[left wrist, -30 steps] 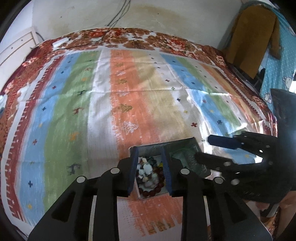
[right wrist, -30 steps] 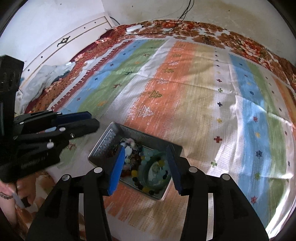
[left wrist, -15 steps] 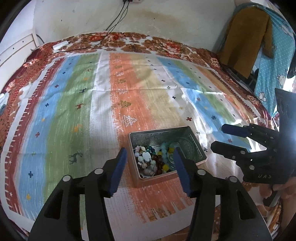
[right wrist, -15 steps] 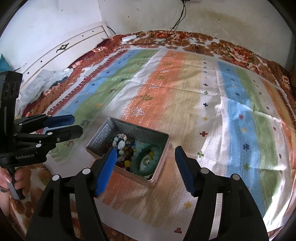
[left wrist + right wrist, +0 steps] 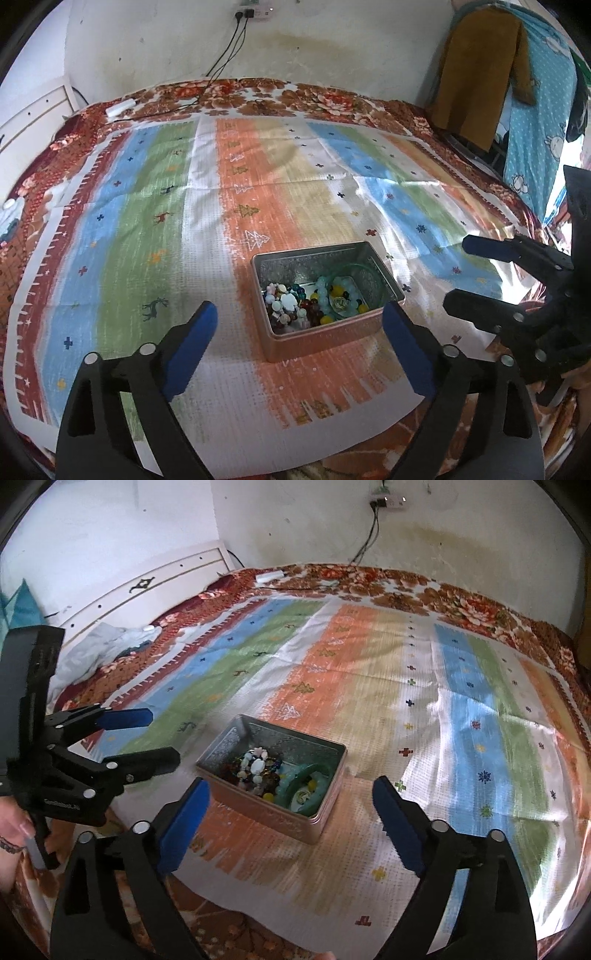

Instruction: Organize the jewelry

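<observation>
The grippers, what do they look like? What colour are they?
Both the left gripper and the right gripper are black, angular frames with cut-out holes and round silver bolts. Their fingers carry flat blue pads inside. Seen from the right wrist, the left gripper has small white lettering on its side, too small to read.

Left gripper (image 5: 297, 325) & right gripper (image 5: 291, 803) – jaws just opened wide, nothing held, angled down

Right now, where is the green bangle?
The green bangle lies inside the metal tin on the striped cloth, at the tin's right end beside the loose beads.
</observation>
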